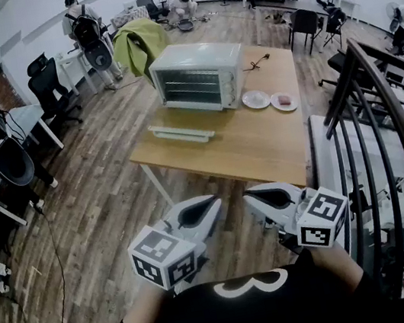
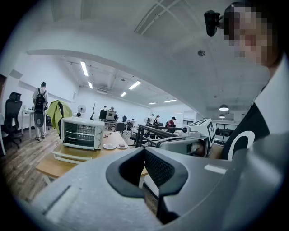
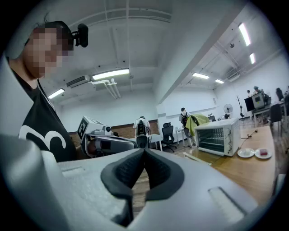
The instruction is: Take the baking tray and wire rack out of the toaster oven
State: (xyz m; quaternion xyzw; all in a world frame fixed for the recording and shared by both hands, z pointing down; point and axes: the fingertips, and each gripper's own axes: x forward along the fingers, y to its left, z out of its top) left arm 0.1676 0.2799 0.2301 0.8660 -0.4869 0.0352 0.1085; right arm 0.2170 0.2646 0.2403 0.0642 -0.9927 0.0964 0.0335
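1. only the head view shows the long light wooden table point(image 1: 261, 146) whole, the boxy white toaster oven point(image 1: 199, 76) at its far end with its door point(image 1: 182, 133) folded down.
2. thin rack bars point(image 1: 190, 88) line its open cavity.
3. the left gripper point(image 1: 211, 203) and right gripper point(image 1: 248, 195), jaws pressed together on nothing, hover well short of the oven.

I find the toaster oven point(image 1: 198, 75) at the far left corner of the table point(image 1: 246, 149), its door point(image 1: 181, 132) folded down toward the near edge and wire shelves showing inside. Two small plates point(image 1: 256, 99) sit just right of it. My left gripper point(image 1: 213, 202) and right gripper point(image 1: 248, 196) hang side by side short of the table's near edge, jaws together, nothing held.
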